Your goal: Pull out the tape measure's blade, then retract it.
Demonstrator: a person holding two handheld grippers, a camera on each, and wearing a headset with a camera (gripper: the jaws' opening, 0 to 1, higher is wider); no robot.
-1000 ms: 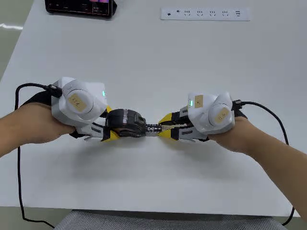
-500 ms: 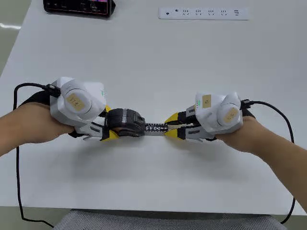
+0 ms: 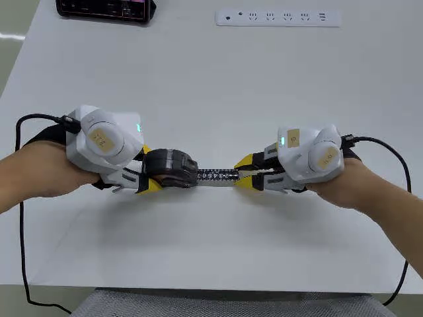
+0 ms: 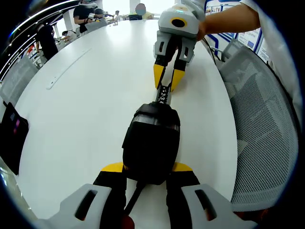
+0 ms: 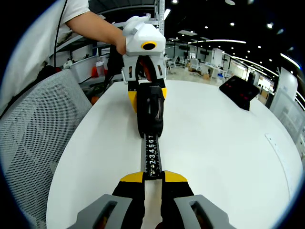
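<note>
At the left of the head view, the left gripper [image 3: 151, 169] lies low over the white desk [image 3: 211, 92], and its yellow-tipped fingers [image 3: 149, 185] are clenched on the rear of the black tape measure [image 3: 172, 169]. In the left gripper view one finger presses each flank of the case, parted only as far as the case is wide, and the body juts forward beyond the tips. The tape measure sits just above or on the desk near its front edge; which of the two cannot be told.

From the front of the case a short run of blade [image 3: 217, 176] with printed numerals reaches rightward, straight and level, between the two grippers.

At its far end the right gripper [image 3: 243, 173] is grasping the blade. Its fingers [image 5: 131, 177] are closed almost together in the right gripper view, with the strip passing into the narrow slot between the yellow tips, and numerals can be read just ahead of them. The two grippers face each other, apart by the exposed run of blade.

A black cable [image 3: 23, 218] trails from the left gripper, and another from the right. Toward the far edge of the desk lie a dark device [image 3: 106, 8] at the left and a white power strip [image 3: 277, 18] to its right, both well apart from the grippers.
</note>
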